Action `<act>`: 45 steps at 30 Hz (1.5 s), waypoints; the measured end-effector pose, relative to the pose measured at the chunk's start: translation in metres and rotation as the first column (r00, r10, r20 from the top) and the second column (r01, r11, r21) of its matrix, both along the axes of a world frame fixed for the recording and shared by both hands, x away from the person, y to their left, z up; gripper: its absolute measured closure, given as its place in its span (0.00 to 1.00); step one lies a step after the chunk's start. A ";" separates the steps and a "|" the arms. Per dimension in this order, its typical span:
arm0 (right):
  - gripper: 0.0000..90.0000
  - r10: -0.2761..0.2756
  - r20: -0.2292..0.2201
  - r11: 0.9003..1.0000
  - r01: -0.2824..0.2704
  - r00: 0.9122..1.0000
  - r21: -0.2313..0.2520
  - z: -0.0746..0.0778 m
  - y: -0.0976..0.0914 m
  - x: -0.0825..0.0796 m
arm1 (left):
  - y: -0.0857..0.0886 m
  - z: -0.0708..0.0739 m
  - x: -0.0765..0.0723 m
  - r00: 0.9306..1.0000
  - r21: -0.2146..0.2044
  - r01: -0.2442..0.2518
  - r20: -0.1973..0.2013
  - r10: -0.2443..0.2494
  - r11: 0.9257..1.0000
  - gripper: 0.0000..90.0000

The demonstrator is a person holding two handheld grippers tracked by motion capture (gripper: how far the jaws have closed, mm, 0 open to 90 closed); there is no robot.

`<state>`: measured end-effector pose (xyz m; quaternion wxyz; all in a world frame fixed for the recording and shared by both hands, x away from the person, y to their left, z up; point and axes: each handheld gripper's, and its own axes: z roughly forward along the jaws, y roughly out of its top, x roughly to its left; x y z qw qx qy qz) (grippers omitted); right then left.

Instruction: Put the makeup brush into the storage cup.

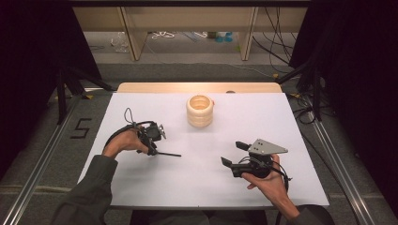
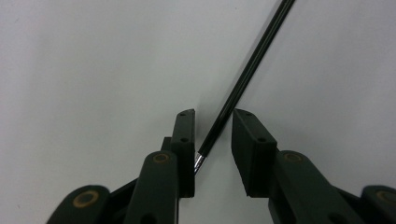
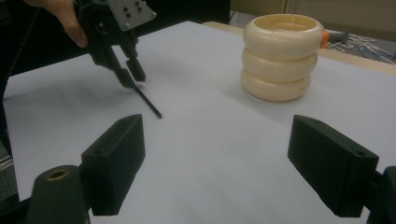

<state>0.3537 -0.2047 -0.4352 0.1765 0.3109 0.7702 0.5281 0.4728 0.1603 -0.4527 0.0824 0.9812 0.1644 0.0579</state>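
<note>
On the white table (image 1: 141,108), the left gripper (image 1: 152,140) points down at a thin black rod (image 1: 168,153) that lies flat near the table's left-middle. In the left gripper view the rod (image 2: 243,79) runs between the jaws, its silvery end beside one pad and a clear gap to the other, so the jaws stand narrowly apart around it, not pinching. The right gripper (image 1: 234,153) rests low at the right, its jaws spread wide with nothing between them. A cream ribbed ring-stack container (image 1: 200,110) stands upright toward the far middle, well apart from both.
</note>
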 end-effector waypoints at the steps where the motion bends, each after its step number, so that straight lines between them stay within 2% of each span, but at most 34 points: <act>1: 0.22 0.001 -0.003 1.000 -0.001 1.000 -0.003 0.000 0.000 0.000 | 0.000 0.000 0.000 1.000 0.009 0.005 -0.005 -0.005 1.000 0.79; 2: 0.22 0.002 -0.002 1.000 -0.002 1.000 -0.004 0.000 0.000 0.000 | 0.000 -0.001 0.000 1.000 0.006 -0.005 -0.018 0.005 1.000 0.79; 5: 0.22 0.002 0.002 1.000 -0.002 1.000 -0.004 0.000 0.000 0.000 | -0.001 -0.002 0.001 1.000 0.012 0.021 -0.021 -0.021 1.000 0.81; 13: 0.22 0.000 0.004 1.000 0.000 1.000 0.008 -0.001 0.001 0.000 | -0.001 -0.006 0.002 0.999 0.018 0.027 -0.043 -0.026 0.999 0.87; 20: 0.22 0.008 -0.020 1.000 -0.008 1.000 0.003 0.000 0.000 -0.001 | -0.001 -0.007 0.003 0.998 0.013 0.009 -0.061 -0.008 1.000 0.89; 31: 0.23 0.005 -0.012 1.000 -0.005 1.000 0.011 -0.001 0.001 -0.001 | -0.002 -0.006 0.004 0.997 0.023 -0.011 -0.077 0.012 1.000 0.94; 37: 0.23 0.008 -0.012 1.000 -0.008 1.000 0.010 0.000 0.001 -0.001 | 0.000 -0.006 0.004 0.996 0.001 -0.019 -0.091 0.019 1.000 0.94; 40: 0.23 0.013 -0.006 1.000 -0.013 1.000 0.006 0.000 0.000 -0.001 | -0.001 -0.001 0.002 0.994 -0.032 -0.007 -0.111 0.003 0.999 0.94; 42: 0.23 0.025 -0.012 0.999 -0.025 1.000 0.023 0.000 0.001 -0.001 | -0.003 0.003 -0.002 0.993 -0.074 -0.022 -0.117 0.013 0.997 0.94; 43: 0.23 0.030 -0.010 0.999 -0.029 1.000 0.023 0.000 0.002 -0.001 | -0.005 0.005 -0.003 0.993 -0.076 -0.019 -0.120 0.010 0.997 0.94; 45: 0.23 0.032 -0.006 0.999 -0.032 0.999 -0.005 0.002 0.002 -0.002 | -0.008 0.009 -0.006 0.994 -0.095 -0.029 -0.111 0.018 0.995 0.94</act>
